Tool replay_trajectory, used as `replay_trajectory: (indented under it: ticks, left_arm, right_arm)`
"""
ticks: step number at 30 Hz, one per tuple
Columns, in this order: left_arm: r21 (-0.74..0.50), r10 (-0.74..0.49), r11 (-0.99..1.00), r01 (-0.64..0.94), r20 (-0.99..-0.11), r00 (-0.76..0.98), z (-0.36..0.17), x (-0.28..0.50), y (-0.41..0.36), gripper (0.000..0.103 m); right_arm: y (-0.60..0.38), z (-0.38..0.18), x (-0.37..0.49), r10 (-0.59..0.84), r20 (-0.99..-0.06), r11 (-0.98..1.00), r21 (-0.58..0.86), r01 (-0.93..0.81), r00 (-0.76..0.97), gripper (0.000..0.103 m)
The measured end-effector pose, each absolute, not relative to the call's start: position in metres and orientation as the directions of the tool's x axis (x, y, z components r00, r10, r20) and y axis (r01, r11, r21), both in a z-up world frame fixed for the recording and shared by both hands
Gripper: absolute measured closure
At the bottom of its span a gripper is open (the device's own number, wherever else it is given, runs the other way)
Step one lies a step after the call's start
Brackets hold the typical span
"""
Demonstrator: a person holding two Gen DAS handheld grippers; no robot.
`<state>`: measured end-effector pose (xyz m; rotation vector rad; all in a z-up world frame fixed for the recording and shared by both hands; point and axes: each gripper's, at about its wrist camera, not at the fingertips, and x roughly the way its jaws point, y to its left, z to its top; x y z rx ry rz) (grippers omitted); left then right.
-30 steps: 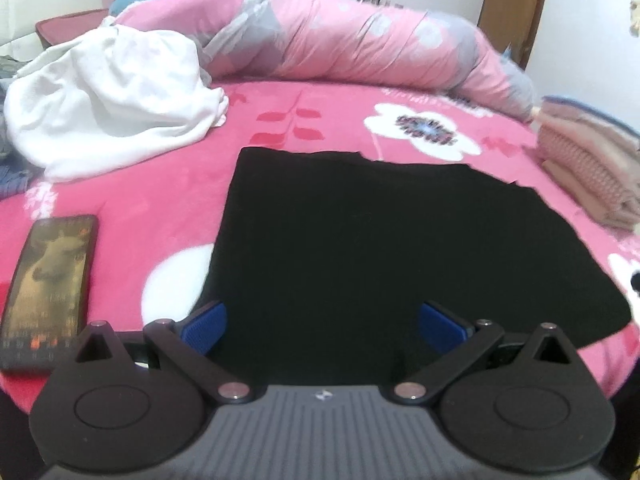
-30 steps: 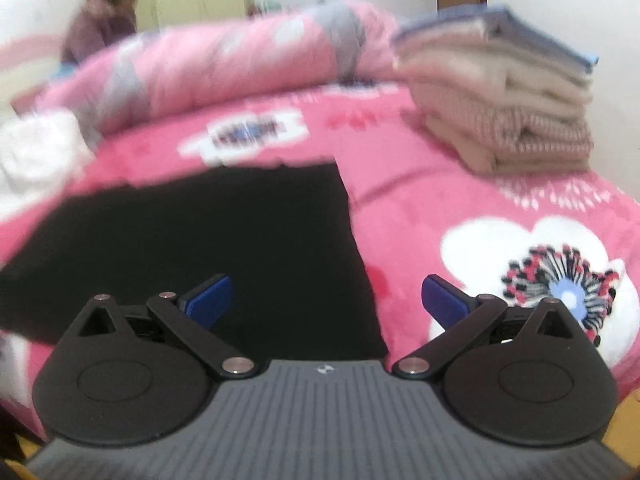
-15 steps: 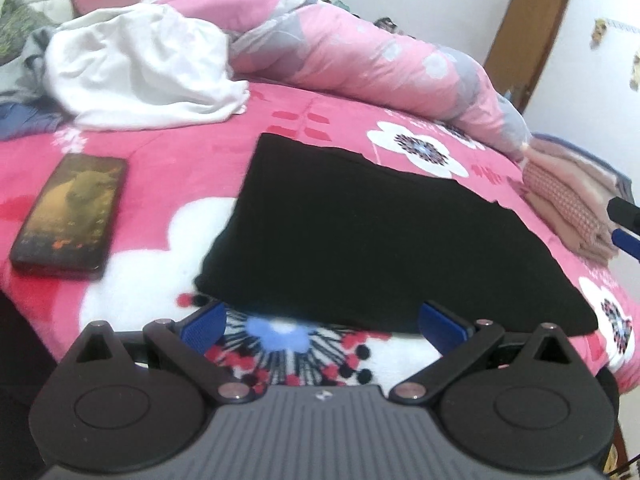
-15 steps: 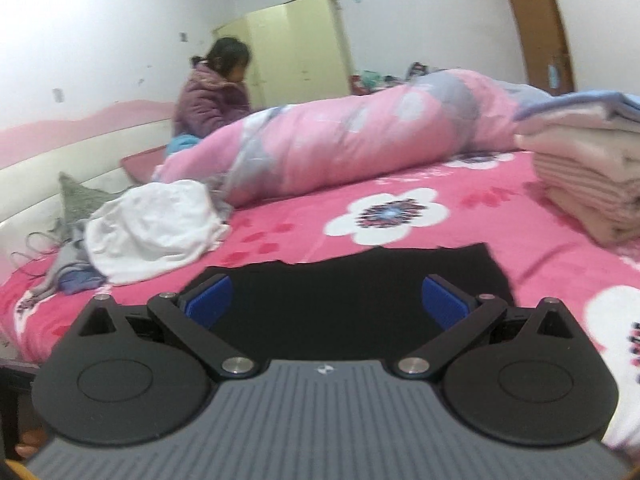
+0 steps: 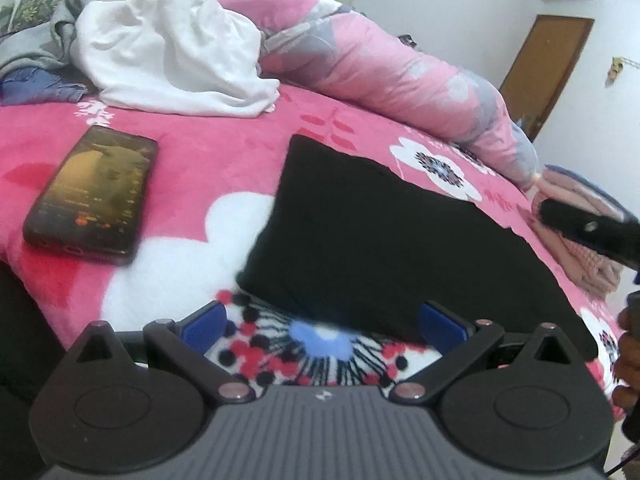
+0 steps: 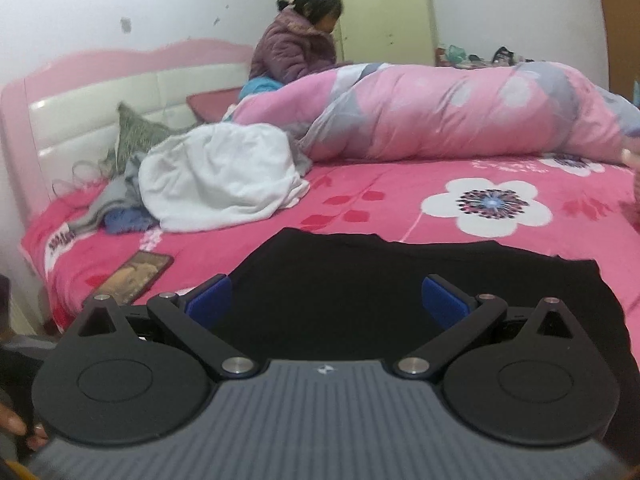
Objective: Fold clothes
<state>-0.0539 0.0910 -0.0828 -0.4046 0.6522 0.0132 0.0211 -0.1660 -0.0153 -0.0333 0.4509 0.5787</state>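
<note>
left gripper point(image 5: 322, 322): jaws spread wide, nothing between them. held low at the near edge of the bed, pointing across it, camera tilted a bit to one side.
left gripper vs garment: black garment point(image 5: 384, 240) lies flat just ahead; its near hem sits just beyond the blue fingertips point(image 5: 203, 322), no contact visible. the gap between the fingers frames a flower print on the bedspread.
right gripper point(image 6: 326, 300): jaws also spread wide, empty. held level, low over the near side of the bed, looking toward the headboard.
right gripper vs garment: black garment point(image 6: 400, 280) fills the space between and ahead of the fingers; whether the tips touch the cloth, cannot tell.
right gripper, from left view: black body point(image 5: 588, 232) enters at the right edge, over the garment's right end; part of a hand point(image 5: 628, 356) below it.
garment: spread flat, roughly rectangular, on the pink floral bedspread point(image 5: 224, 148), near the front edge.
phone point(image 5: 94, 192): screen up and lit, left of the garment, apart from it.
white cloth pile point(image 5: 168, 68): crumpled, beyond the phone; grey and blue clothes beside it.
rolled pink duvet point(image 6: 460, 116): along the far side of the bed.
folded stack point(image 5: 580, 232): pink-toned, right of the garment.
person point(image 6: 296, 48): purple jacket, sitting behind the duvet.
</note>
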Motion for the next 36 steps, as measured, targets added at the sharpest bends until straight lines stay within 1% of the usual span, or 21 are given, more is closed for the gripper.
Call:
replay_trajectory:
  ticks: [2, 5, 7, 9, 10, 11, 13, 15, 18, 19, 22, 31, 36]
  left_arm:
    - [-0.368, -0.112, 0.919, -0.142, -0.589, 0.800, -0.084, -0.053, 0.095, 0.001]
    - [-0.390, -0.124, 0.909, -0.144, -0.585, 0.802, -0.086, -0.053, 0.101, 0.007]
    - [-0.400, -0.125, 0.905, -0.146, -0.578, 0.806, -0.087, -0.054, 0.105, 0.015]
    - [-0.411, -0.127, 0.900, -0.148, -0.570, 0.811, -0.088, -0.054, 0.109, 0.020]
    - [-0.417, -0.129, 0.897, -0.148, -0.567, 0.813, -0.088, -0.054, 0.111, 0.026]
    - [-0.422, -0.131, 0.894, -0.148, -0.564, 0.815, -0.089, -0.054, 0.113, 0.029]
    - [-0.429, -0.134, 0.890, -0.153, -0.567, 0.813, -0.089, -0.053, 0.115, 0.039]
    - [-0.434, -0.136, 0.887, -0.157, -0.570, 0.810, -0.090, -0.052, 0.118, 0.043]
    - [-0.441, -0.133, 0.881, -0.172, -0.579, 0.805, -0.091, -0.052, 0.122, 0.053]
    - [-0.445, -0.134, 0.878, -0.177, -0.582, 0.802, -0.091, -0.051, 0.124, 0.054]
    - [-0.455, -0.133, 0.869, -0.194, -0.592, 0.795, -0.094, -0.047, 0.127, 0.054]
    - [-0.424, -0.103, 0.885, -0.191, -0.580, 0.808, -0.095, -0.036, 0.121, 0.055]
    - [-0.373, -0.086, 0.913, -0.166, -0.574, 0.814, -0.096, -0.037, 0.113, 0.054]
  right_arm:
    - [-0.151, -0.018, 0.027, 0.510, -0.444, 0.838, 0.063, -0.542, 0.737, 0.001]
    - [-0.135, -0.021, 0.034, 0.518, -0.467, 0.827, 0.058, -0.559, 0.717, 0.001]
    - [-0.128, -0.022, 0.037, 0.536, -0.474, 0.816, 0.077, -0.574, 0.699, 0.001]
    - [-0.123, -0.023, 0.040, 0.553, -0.479, 0.806, 0.098, -0.584, 0.682, 0.001]
    - [-0.121, -0.023, 0.042, 0.558, -0.482, 0.802, 0.106, -0.587, 0.676, 0.001]
    - [-0.119, -0.023, 0.043, 0.563, -0.484, 0.799, 0.115, -0.590, 0.670, 0.001]
    - [-0.117, -0.024, 0.046, 0.571, -0.488, 0.796, 0.131, -0.591, 0.660, 0.001]
    - [-0.115, -0.026, 0.048, 0.576, -0.495, 0.793, 0.146, -0.591, 0.650, 0.001]
    - [-0.113, -0.029, 0.052, 0.588, -0.501, 0.786, 0.169, -0.594, 0.635, 0.001]
    - [-0.113, -0.030, 0.052, 0.591, -0.501, 0.784, 0.175, -0.595, 0.632, 0.001]
    - [-0.111, -0.032, 0.054, 0.600, -0.505, 0.778, 0.185, -0.601, 0.620, 0.001]
    - [-0.108, -0.031, 0.059, 0.608, -0.503, 0.770, 0.185, -0.611, 0.614, 0.001]
    - [-0.104, -0.029, 0.069, 0.610, -0.510, 0.773, 0.210, -0.599, 0.607, 0.001]
